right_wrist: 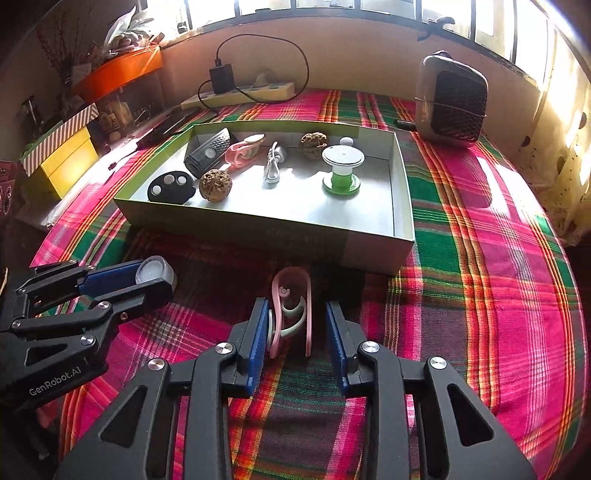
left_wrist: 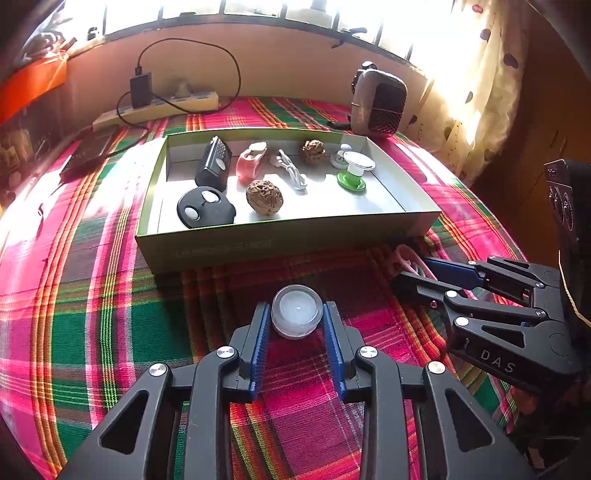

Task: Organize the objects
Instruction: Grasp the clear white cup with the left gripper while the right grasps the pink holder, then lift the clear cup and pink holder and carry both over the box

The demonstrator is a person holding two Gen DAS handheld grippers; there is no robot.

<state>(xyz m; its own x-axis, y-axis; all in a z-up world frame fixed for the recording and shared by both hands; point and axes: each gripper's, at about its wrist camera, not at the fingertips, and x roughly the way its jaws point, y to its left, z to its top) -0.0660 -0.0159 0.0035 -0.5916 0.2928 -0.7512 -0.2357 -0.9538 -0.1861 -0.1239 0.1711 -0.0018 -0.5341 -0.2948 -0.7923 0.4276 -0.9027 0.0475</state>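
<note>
- My left tongs squeeze a small round candle on the checked cloth.
- My right tongs stand a little open around a pink clip; only one pad touches it.
- Both sit before the box, near a sunny window.
- Both tongs point down.

Looks like a home, room by a window. Bright plaid cloth under both tongs, probably a bed or table. Far ahead of them: barred window, wall ledge, power strip with charger plugged in. Spotted curtain ahead-right of the left tongs. Small heater ahead-right, orange box and clutter ahead-left of the right tongs.
</note>
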